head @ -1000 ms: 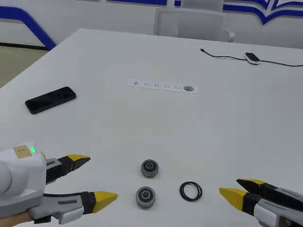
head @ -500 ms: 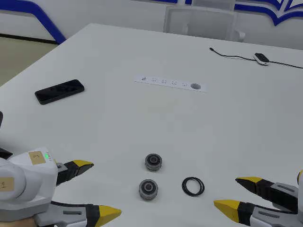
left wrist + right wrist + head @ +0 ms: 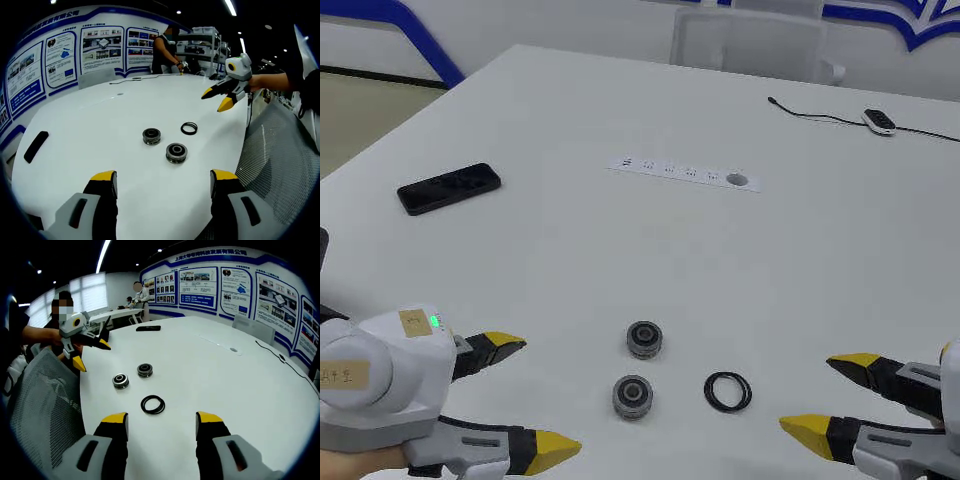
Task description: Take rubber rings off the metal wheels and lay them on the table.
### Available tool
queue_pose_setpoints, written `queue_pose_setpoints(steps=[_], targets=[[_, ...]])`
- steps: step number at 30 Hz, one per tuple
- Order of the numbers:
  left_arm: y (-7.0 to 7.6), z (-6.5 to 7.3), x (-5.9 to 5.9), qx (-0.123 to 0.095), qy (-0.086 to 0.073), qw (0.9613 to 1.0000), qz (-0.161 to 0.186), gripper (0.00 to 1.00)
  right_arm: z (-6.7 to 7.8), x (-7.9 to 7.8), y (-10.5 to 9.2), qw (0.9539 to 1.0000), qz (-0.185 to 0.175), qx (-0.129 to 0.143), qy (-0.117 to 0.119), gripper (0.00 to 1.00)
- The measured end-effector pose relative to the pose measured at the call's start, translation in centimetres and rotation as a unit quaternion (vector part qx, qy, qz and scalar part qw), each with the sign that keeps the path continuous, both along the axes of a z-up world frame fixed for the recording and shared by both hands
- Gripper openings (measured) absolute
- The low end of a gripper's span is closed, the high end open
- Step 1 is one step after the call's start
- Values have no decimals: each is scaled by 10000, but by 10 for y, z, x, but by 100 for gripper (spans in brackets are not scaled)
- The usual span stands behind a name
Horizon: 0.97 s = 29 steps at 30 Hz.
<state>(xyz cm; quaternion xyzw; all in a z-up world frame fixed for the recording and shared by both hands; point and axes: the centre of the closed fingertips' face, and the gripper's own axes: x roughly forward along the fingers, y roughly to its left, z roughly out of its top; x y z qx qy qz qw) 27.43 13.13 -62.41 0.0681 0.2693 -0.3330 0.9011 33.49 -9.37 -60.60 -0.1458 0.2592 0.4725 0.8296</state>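
Black rubber rings (image 3: 727, 391) lie loose on the white counter (image 3: 620, 250), just beside the near wheel (image 3: 633, 396), with the far wheel (image 3: 644, 339) right behind that. The left claw (image 3: 548, 395) and right claw (image 3: 808, 393) hover at either side, both spread wide, empty.

"Was there anything you could read?"

"Barely. A tan label (image 3: 342, 375) on the left gripper (image 3: 542, 394) carried handwriting, something like 'A+3', though I couldn't be sure. A second tan label (image 3: 416, 322) above it was too small."

"And the walls?"

"The wall posters (image 3: 205, 282) had a blue headline (image 3: 206, 255) in Chinese characters, too blurred to read. Marks on the socket strip (image 3: 685, 173) in the counter (image 3: 570, 260) were illegible too."
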Motion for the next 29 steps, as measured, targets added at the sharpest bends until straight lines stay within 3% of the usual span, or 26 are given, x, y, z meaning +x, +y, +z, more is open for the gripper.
queue_pose_setpoints(steps=[19, 29], targets=[[0, 5, 0, 82, -19, 10000, -6, 79, 6, 8, 1, 9999, -61, 57, -67, 56], [4, 2, 0, 70, 16, 10000, -41, 79, 8, 12, 3, 9999, -100, 43, -103, 58]])
